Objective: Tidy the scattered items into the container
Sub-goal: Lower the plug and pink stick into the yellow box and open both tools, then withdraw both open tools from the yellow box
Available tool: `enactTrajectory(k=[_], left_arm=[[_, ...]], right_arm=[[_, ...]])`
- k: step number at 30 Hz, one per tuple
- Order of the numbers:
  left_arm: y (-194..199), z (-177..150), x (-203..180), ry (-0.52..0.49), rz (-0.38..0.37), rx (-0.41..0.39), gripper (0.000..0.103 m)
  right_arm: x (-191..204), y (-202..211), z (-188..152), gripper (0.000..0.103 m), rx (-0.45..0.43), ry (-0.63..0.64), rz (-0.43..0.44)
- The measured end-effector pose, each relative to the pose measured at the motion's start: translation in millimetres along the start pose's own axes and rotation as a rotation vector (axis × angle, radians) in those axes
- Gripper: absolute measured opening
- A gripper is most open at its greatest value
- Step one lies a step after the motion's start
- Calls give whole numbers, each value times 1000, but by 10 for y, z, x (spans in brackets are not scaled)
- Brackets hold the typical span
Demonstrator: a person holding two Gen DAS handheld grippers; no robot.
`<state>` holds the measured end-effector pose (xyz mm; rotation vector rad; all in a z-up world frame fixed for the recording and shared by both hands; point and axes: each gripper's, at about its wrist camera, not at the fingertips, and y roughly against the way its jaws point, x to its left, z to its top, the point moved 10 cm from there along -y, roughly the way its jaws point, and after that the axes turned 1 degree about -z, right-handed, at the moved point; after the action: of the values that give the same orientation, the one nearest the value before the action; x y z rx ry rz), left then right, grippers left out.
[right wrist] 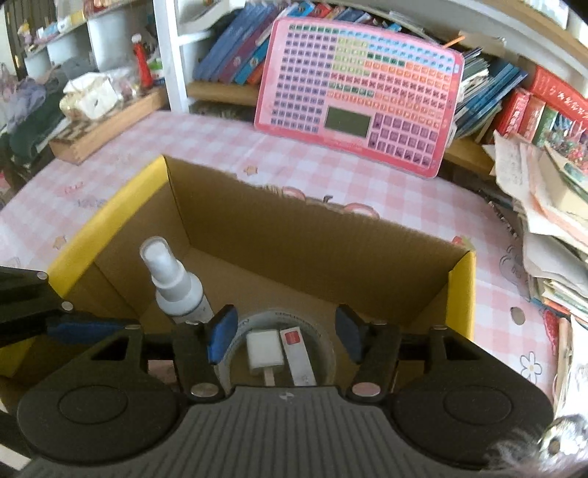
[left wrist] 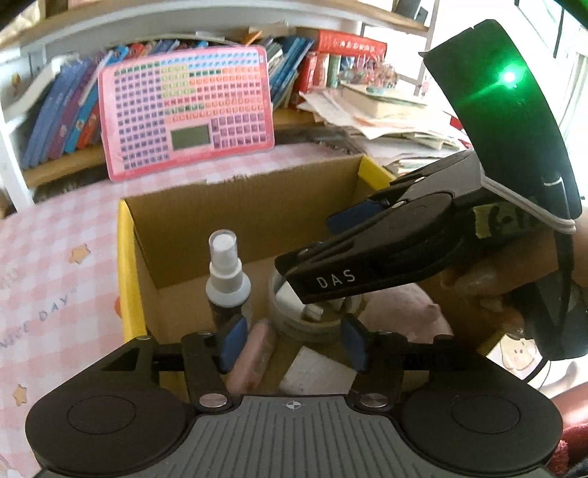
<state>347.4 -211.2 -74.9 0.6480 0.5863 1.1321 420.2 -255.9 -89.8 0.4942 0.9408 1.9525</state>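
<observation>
A pink rectangular plastic keypad toy [right wrist: 358, 97] leans against shelved books [right wrist: 239, 55] at upper centre. Loose papers [right wrist: 544, 220] pile at right on the pink-checked worktop [right wrist: 228, 147].

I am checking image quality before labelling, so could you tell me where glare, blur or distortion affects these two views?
Left wrist view: a green light flares on the dark housing at upper right, the window behind is blown out, and the shelf bows with the fisheye. Right wrist view: soft throughout, the cardboard box rim slightly smeared, the pink keyboard toy curved.

Black grippers — blue fingers [left wrist: 231, 343], silver screws, ribbed grey base, "DAS" lettering.
</observation>
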Motion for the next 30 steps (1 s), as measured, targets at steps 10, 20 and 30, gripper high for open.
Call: enactTrajectory(k=[10, 20, 30], left_arm=[[498, -7, 4, -25, 34, -116, 79], [1006, -315, 322, 3, 117, -169, 87], [1346, -669, 594, 47, 121, -187, 87]], right_arm=[[65, 612, 39, 73, -147, -24, -40], [203, 1088, -188, 79, -213, -99, -125], [309, 1414, -514, 85, -243, -258, -273]])
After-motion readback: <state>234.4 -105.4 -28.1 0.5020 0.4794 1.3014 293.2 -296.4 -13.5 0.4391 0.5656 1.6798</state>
